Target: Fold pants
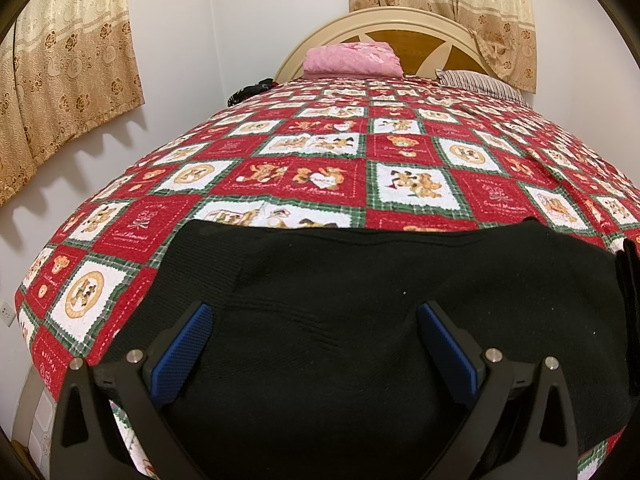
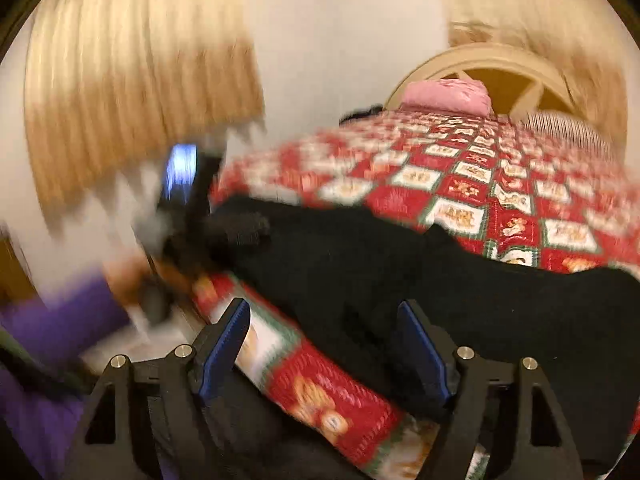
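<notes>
Black pants (image 1: pixel 360 300) lie flat on the near end of a bed with a red, white and green teddy-bear quilt (image 1: pixel 320 152). My left gripper (image 1: pixel 316 320) hovers just over the pants, jaws wide open with blue pads (image 1: pixel 188 344), holding nothing. In the blurred right wrist view the pants (image 2: pixel 360 264) stretch across the bed's near edge. My right gripper (image 2: pixel 324 320) is open and empty above the edge of the quilt (image 2: pixel 460 184), its right pad against the black cloth. The left gripper (image 2: pixel 188 184) shows at the left, with a purple sleeve (image 2: pixel 52 328) below it.
A pink folded blanket (image 1: pixel 352 58) and a striped pillow (image 1: pixel 480 80) lie at the headboard (image 1: pixel 400 24). A dark item (image 1: pixel 252 90) sits at the far left bed edge. Floral curtains (image 1: pixel 68 60) hang on the white walls. A wall socket (image 1: pixel 6 312) is low left.
</notes>
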The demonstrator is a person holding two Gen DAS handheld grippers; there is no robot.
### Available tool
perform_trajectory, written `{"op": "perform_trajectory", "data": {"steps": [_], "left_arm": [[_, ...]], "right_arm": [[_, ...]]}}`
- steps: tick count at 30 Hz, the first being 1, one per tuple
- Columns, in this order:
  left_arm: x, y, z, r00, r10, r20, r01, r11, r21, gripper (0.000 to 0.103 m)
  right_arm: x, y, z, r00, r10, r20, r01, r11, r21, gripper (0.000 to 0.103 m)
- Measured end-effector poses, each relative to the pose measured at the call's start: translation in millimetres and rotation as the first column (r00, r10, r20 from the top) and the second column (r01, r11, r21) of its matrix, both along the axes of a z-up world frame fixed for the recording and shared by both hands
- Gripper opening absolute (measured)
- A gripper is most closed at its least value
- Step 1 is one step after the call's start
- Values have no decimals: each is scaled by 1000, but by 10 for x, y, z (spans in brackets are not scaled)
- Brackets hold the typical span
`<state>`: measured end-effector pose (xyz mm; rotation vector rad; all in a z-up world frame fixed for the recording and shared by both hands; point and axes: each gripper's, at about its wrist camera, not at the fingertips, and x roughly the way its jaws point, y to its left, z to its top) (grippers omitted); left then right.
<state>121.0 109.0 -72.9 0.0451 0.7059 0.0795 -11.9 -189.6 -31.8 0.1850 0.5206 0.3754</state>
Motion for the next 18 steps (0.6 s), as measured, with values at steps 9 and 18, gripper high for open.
{"op": "perform_trajectory", "data": {"steps": [9, 18], "left_arm": [[7, -4, 2, 1000, 1, -3, -1, 1000, 3, 103], [7, -29, -10, 1000, -3, -1, 3, 1000, 1, 103]], "right_arm": [[703, -28, -438, 978, -118, -174, 124, 992, 25, 14], [597, -48, -221, 985, -138, -101, 136, 990, -28, 14]]}}
